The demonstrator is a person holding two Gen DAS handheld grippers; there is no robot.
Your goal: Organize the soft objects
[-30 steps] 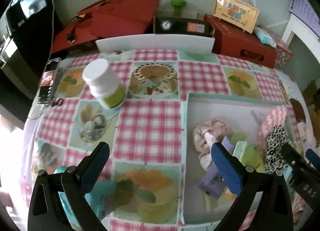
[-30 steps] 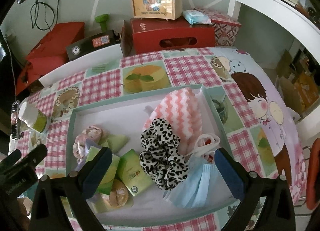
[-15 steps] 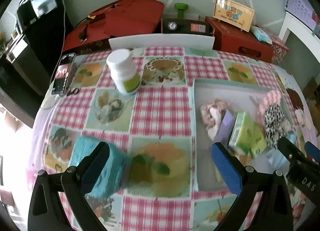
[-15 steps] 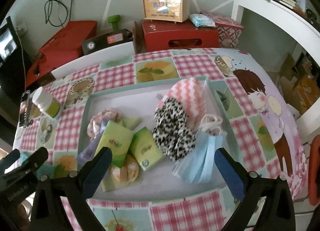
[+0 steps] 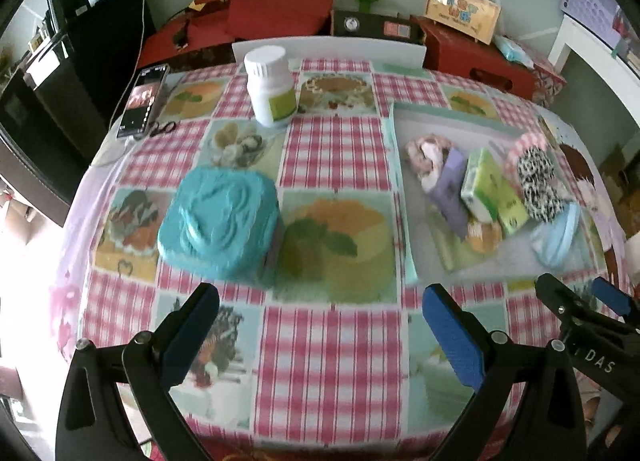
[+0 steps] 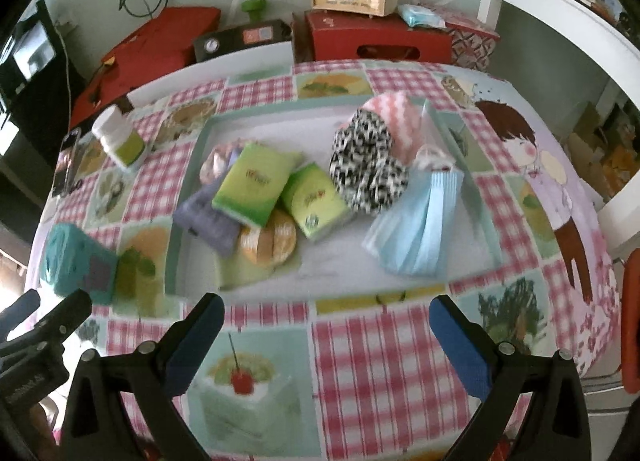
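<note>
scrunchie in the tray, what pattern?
Black-and-white leopard print scrunchie; clearest in the right wrist view.

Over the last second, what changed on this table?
Both tongs, the left and the right, drew back from the tray toward the table's near edge, open and empty throughout. That brought the teal tissue pack into full view. The tray's soft things and the white bottle lie as before.
</note>
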